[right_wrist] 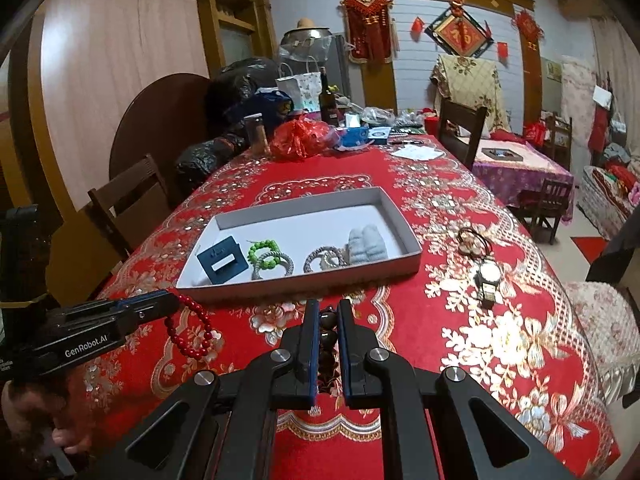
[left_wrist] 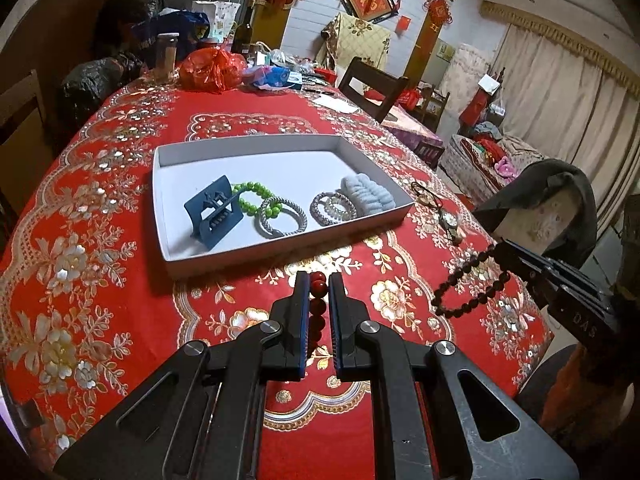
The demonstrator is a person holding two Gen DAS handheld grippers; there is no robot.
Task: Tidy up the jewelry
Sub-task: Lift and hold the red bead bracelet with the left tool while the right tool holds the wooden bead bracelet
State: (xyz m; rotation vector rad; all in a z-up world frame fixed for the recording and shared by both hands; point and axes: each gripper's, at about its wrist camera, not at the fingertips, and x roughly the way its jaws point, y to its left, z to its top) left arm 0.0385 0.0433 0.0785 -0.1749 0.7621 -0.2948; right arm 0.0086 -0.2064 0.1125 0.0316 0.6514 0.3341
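My left gripper [left_wrist: 319, 282] is shut on a red bead bracelet [left_wrist: 317, 308], which hangs as a loop in the right wrist view [right_wrist: 192, 332]. My right gripper [right_wrist: 328, 310] is shut on a dark brown bead bracelet [right_wrist: 328, 336], seen dangling in the left wrist view [left_wrist: 468, 284]. Both are held above the red tablecloth, in front of a white tray [left_wrist: 168, 248] [right_wrist: 400, 216]. The tray holds a blue hair claw [left_wrist: 214, 212], a green bead bracelet [left_wrist: 252, 196], silver bangles [left_wrist: 282, 220] and a pale blue scrunchie [left_wrist: 370, 194].
A wristwatch [right_wrist: 489, 276] and a dark cord bracelet [right_wrist: 472, 240] lie on the cloth right of the tray. Bags, a jar and a bottle [right_wrist: 329, 100] crowd the far end. Wooden chairs [right_wrist: 124, 204] stand at the table's sides.
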